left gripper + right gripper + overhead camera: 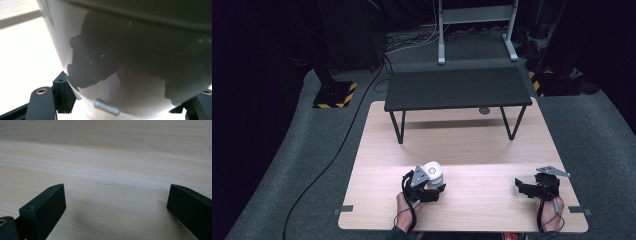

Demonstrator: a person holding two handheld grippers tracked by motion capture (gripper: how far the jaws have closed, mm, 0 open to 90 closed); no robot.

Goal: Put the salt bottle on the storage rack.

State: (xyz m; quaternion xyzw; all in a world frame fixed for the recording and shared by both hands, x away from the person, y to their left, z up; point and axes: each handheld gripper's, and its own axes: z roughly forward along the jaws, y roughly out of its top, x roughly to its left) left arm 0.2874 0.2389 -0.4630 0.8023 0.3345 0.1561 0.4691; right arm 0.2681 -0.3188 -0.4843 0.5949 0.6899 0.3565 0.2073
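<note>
At the left of the high view, a person's left hand (404, 207) is holding the left tongs (432, 187) against a small white and silver can (432, 173), which is standing on the pale wooden bench (472, 200) near its front edge. The left gripper view is pressing in close: the can's shiny curved wall (140, 100) is sitting between the two black jaws, which are closing on either side of it, and a small grey pin (107, 107) is sticking out near its base. No writing can be read on the can. Behind, a low black table (457, 89) is standing on the bench. At the right, the right tongs (532, 187) are resting wide open over bare wood (112, 182), gripping nothing.
</note>
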